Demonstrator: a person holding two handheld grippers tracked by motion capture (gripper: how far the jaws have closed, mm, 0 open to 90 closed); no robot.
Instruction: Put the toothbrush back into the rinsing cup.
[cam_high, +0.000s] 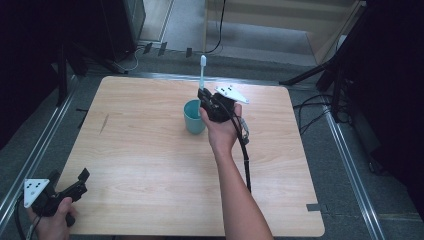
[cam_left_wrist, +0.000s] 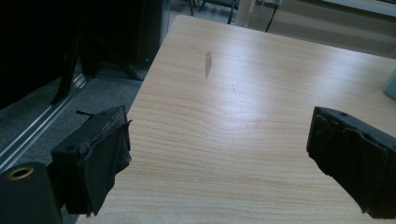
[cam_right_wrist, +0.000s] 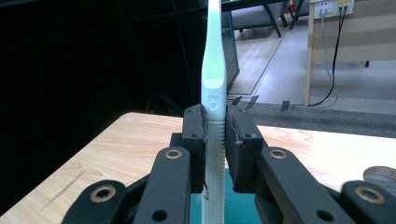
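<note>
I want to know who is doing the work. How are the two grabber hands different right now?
The right gripper is shut on a toothbrush, upright above the teal cup; the left gripper is open and holds nothing. The right is out over the middle of the table; the left sits at its near corner. Both have black jaws.

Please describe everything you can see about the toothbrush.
The toothbrush looks like pale plastic, white with a light green tint, with a ribbed grip and a small emblem on the handle. It stands upright, head up, clamped at the handle between the right gripper jaws. Its lower end hangs over the teal cup near the table's middle.
</note>
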